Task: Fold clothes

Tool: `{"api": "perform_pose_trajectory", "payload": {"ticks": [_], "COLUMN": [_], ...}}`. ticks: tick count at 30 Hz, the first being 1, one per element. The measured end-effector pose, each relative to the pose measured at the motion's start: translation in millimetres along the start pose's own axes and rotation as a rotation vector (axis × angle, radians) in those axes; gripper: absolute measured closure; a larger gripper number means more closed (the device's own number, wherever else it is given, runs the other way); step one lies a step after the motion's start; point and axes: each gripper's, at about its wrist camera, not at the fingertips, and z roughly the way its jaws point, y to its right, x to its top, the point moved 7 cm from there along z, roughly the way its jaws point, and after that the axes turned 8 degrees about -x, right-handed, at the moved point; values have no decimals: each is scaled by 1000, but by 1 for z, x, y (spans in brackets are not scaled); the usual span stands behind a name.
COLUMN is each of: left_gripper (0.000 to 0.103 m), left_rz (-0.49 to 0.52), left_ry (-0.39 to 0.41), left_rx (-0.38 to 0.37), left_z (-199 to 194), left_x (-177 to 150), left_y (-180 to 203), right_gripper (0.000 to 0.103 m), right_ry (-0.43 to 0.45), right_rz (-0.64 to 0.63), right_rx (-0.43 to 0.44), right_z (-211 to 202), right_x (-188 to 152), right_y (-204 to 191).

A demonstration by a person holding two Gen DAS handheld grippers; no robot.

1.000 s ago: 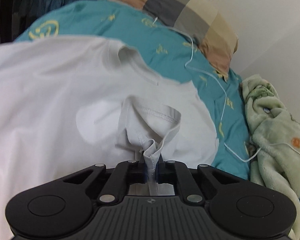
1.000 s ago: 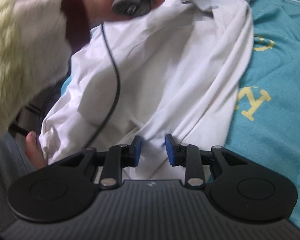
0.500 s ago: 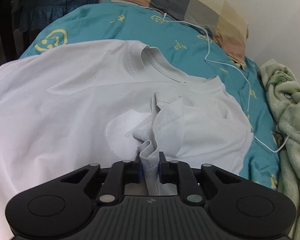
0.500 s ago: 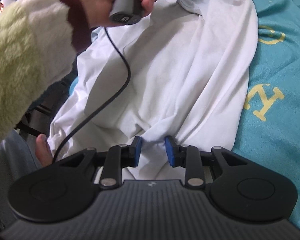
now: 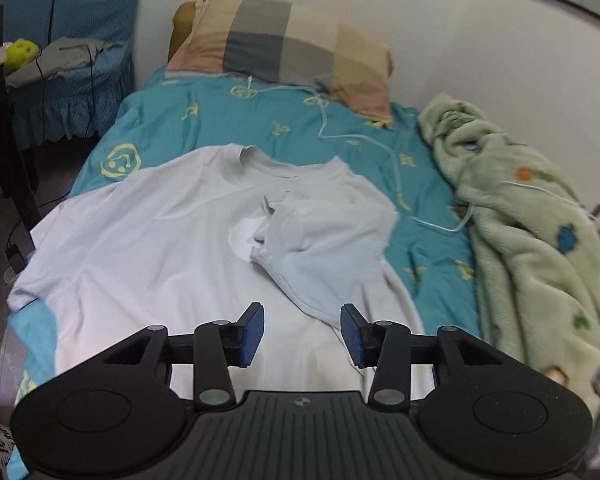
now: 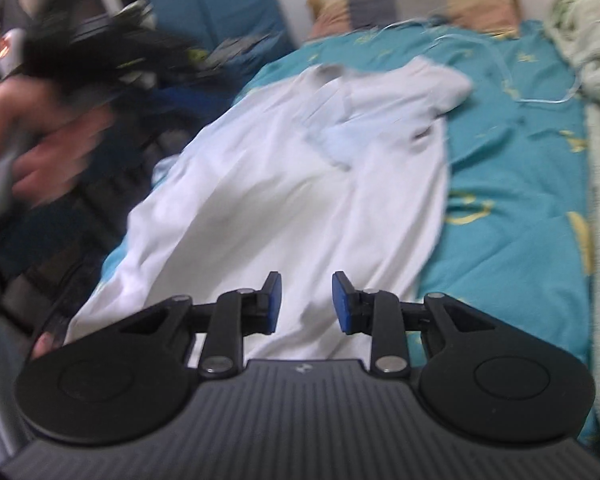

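A white T-shirt (image 5: 148, 240) lies spread on the teal bedspread (image 5: 204, 120), collar toward the pillow. Its right sleeve (image 5: 324, 240) is folded inward and rests on the chest. My left gripper (image 5: 302, 332) hangs above the shirt's lower part, jaws opening, nothing between the blue pads. In the right wrist view the same T-shirt (image 6: 284, 184) runs away from me, blurred. My right gripper (image 6: 306, 300) hovers over the hem with its jaws apart and empty. A blurred hand (image 6: 40, 152) holding the other gripper shows at the left.
A checked pillow (image 5: 284, 44) lies at the head of the bed by the white wall. A green fleece blanket (image 5: 532, 232) is heaped along the right side. A thin white cable (image 5: 380, 148) trails across the bedspread. A blue-covered chair (image 5: 68, 80) stands left of the bed.
My left gripper let go of the sleeve, which now lies folded on the chest, and pulled back and up. My right gripper rose off the hem, its view tilting toward the pillow.
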Motion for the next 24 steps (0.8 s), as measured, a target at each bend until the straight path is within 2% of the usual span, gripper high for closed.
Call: {"api": "perform_pose_trajectory", "payload": {"ticks": [3,6,11,16,21,24], "left_gripper": [53,49,36,26,23,20], "left_rz": [6,-5,-76,-60,-17,-41], "left_ry": [23,1,-14,12,28,56], "left_rx": [-27,-65,-131,-108,-53,-54], "left_z": [-45,-77,-109,-122,-121,-122], "left_x": [-26,-57,-101,-124,-131,-129], "left_y": [12,21,20,11,11,10], "right_gripper": [71,71,71,71,71,70], "right_ry": [41,97,190,205,239,249], "right_rz": [11,32,35,68,92,97], "right_rx": [-34,-45,-85,-104,-129,-135], "right_z": [-9,-23,-44,-52,-59,-61], "right_x": [3,6,13,12,14,14], "right_y": [1,-3,-6,0,4,4]}}
